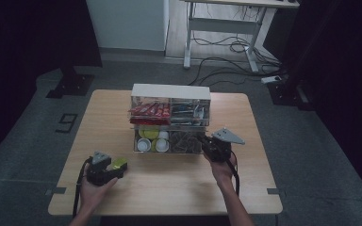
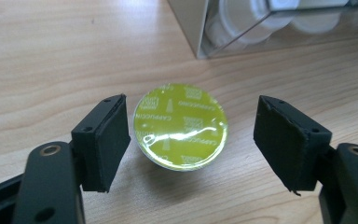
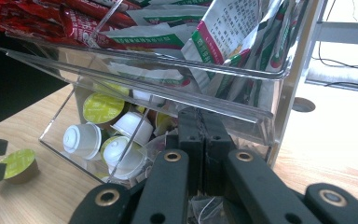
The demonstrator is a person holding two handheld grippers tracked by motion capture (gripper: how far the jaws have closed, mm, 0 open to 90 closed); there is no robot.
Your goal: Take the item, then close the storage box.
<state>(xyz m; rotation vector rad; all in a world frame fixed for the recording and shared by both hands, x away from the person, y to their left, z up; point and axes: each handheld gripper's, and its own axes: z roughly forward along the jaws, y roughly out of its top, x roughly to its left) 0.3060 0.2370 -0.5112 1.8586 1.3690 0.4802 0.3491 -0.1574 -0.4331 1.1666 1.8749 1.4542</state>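
A clear two-tier organiser is seen mid-table, red packets and green-white sachets in its upper trays, white and green-lidded capsules and tea bags below. The wooden table is set on grey floor, with a desk frame and cables behind. The printed green-lidded capsule is shown on the table between the spread jaws of the left gripper, touching the left pad, while the right gripper is pressed closed at the lower tray; whether anything is pinched cannot be told.
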